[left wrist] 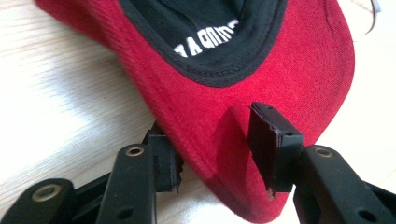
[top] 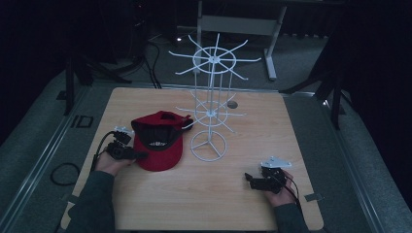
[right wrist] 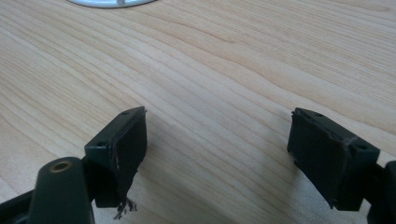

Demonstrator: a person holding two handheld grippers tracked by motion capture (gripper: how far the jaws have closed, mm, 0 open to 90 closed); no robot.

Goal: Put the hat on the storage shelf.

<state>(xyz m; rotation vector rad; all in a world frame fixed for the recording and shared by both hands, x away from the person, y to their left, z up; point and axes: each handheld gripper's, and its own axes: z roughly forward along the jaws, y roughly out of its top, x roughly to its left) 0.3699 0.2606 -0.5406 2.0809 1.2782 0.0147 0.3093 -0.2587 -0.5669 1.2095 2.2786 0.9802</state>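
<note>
**My left claw at the cap's brim, my right claw idle**

The worktop (top: 204, 194) has bare wood across the whole lower middle of the high view, between my two hands, and a wide free strip along its right side. Its near edge runs along the bottom of the frame, just behind my wrists. The red cap (top: 158, 141) lies left of centre, upside down with its black lining facing up, and its brim points toward the lower left. Just to its right stands the white wire rack (top: 210, 97), whose round foot sits close beside the cap.

My left claw (top: 138, 155) is at the brim's edge in the left middle of the frame. In the left gripper view the brim (left wrist: 261, 116) runs between my jaws: one jaw lies on top of the red cloth, the other sits below its edge against the wood. The jaws are still apart with a gap around the brim, so I am released, not pinching.

My right claw (top: 250, 178) rests in the lower right of the high view, well apart from the cap. In the right gripper view its jaws stand wide apart over bare wood, holding nothing.

The white lettering inside the cap is cut off by the top of the left gripper view and unreadable. The room beyond the worktop is dark.
</note>
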